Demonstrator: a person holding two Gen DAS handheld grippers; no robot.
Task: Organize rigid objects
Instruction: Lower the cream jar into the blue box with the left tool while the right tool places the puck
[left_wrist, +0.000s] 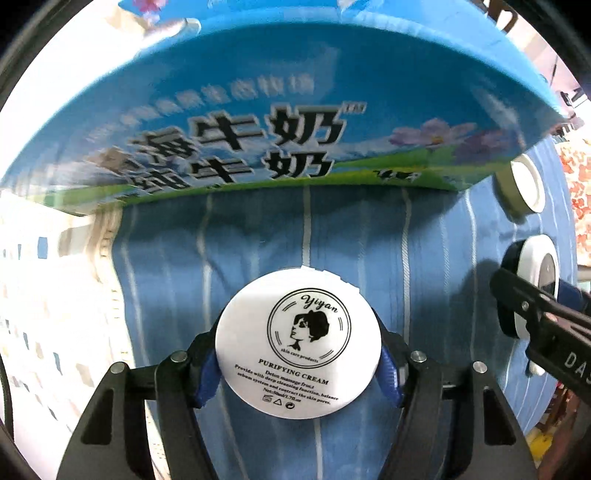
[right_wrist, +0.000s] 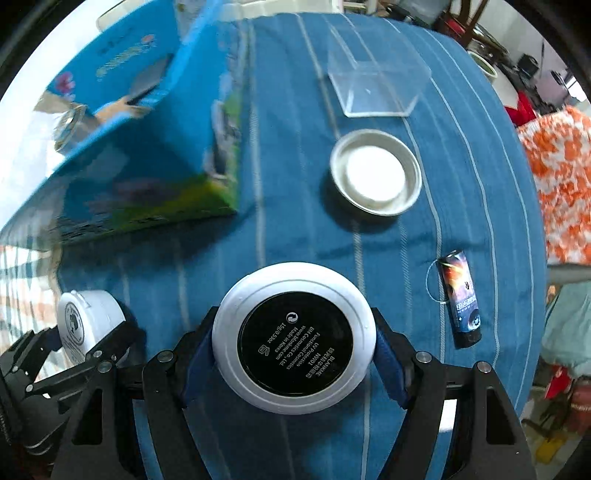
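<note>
My left gripper (left_wrist: 298, 363) is shut on a white round cream jar (left_wrist: 298, 341) labelled "Purifying Cream", held above the blue striped cloth in front of the blue milk carton box (left_wrist: 258, 122). My right gripper (right_wrist: 294, 345) is shut on a white round compact with a black base label (right_wrist: 294, 338). The left view shows the right gripper and its compact (left_wrist: 537, 269) at the far right. The right view shows the cream jar (right_wrist: 86, 321) in the left gripper at the lower left. The open box (right_wrist: 140, 122) stands at the left.
On the blue striped cloth (right_wrist: 295, 229) lie a round metal-rimmed white lid (right_wrist: 375, 171), a clear plastic box (right_wrist: 376, 85) and a small dark tube (right_wrist: 461, 302). The lid also shows in the left wrist view (left_wrist: 522, 184). An orange patterned cloth (right_wrist: 561, 177) lies off the right edge.
</note>
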